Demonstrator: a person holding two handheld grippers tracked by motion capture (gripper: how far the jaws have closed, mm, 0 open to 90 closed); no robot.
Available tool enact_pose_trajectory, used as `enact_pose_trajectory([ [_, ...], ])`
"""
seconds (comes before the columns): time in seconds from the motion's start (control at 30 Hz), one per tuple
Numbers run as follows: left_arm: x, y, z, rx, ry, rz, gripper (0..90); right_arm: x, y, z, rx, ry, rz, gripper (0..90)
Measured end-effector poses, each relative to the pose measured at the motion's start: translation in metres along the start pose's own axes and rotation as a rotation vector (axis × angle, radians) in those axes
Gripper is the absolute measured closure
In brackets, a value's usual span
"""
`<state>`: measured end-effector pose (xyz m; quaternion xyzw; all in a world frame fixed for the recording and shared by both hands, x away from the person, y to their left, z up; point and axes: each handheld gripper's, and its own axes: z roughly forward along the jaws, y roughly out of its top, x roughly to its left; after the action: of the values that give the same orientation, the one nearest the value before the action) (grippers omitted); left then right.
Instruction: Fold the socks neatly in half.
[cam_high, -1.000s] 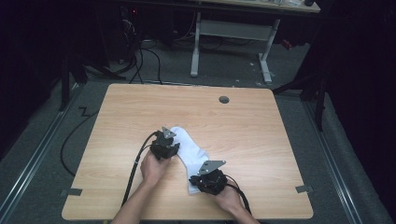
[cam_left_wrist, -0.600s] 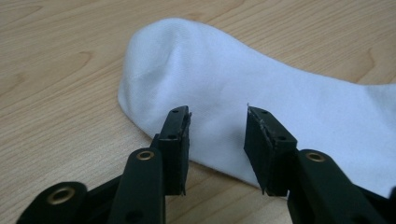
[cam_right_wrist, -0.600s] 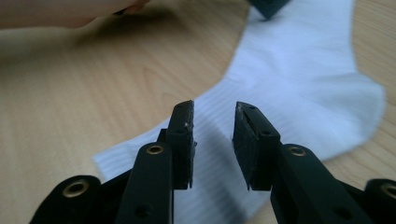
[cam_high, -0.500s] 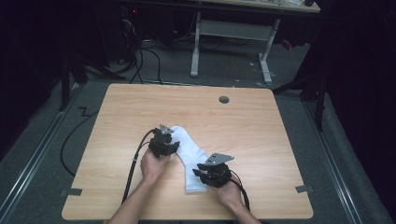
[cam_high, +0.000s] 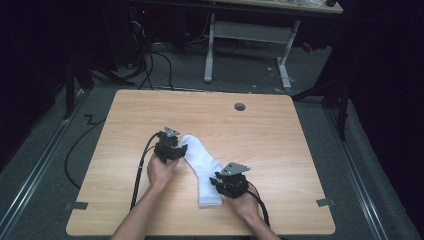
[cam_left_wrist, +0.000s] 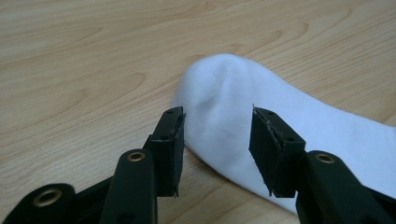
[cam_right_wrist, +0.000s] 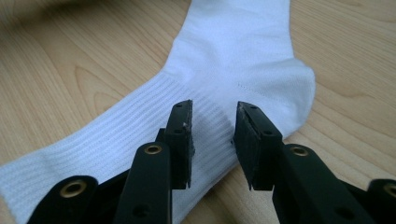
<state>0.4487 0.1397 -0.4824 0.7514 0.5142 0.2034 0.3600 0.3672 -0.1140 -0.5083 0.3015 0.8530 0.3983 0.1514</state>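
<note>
The left hand-held gripper (cam_left_wrist: 215, 140) hangs released, its jaws standing apart over the toe end of a white sock (cam_left_wrist: 289, 130) without pinching it. The right hand-held gripper (cam_right_wrist: 212, 140) is likewise released, jaws parted just above the sock's ribbed cuff (cam_right_wrist: 116, 135) near the heel. The sock (cam_high: 202, 167) lies flat on the wooden bench (cam_high: 125, 120), between the two hands, near the bench's front edge.
</note>
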Motion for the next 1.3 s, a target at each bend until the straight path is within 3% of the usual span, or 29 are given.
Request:
enact_pose_trajectory([
  [0.13, 0.008, -0.002, 0.005, 0.018, 0.018, -0.025, 55.3, 0.001, -0.003, 0.000, -0.012, -0.012, -0.036, 65.6],
  [0.43, 0.020, -0.004, 0.015, 0.009, 0.016, -0.106, 56.8, 0.001, -0.003, 0.000, -0.011, -0.011, -0.028, 65.4],
  [0.63, 0.019, -0.004, 0.018, 0.001, 0.012, -0.101, 59.9, 0.001, -0.003, 0.000, -0.010, -0.011, -0.028, 65.5],
  [0.8, 0.014, -0.005, 0.019, 0.005, 0.023, -0.039, 67.4, 0.001, -0.003, 0.000, -0.008, -0.012, -0.031, 65.6],
  [1.17, 0.014, -0.005, 0.020, 0.004, -0.030, -0.044, 85.2, 0.001, -0.003, 0.000, -0.010, -0.013, -0.035, 65.7],
  [1.3, 0.016, -0.005, 0.019, 0.005, -0.047, -0.059, 87.2, 0.002, -0.003, 0.001, -0.012, -0.014, -0.030, 65.8],
])
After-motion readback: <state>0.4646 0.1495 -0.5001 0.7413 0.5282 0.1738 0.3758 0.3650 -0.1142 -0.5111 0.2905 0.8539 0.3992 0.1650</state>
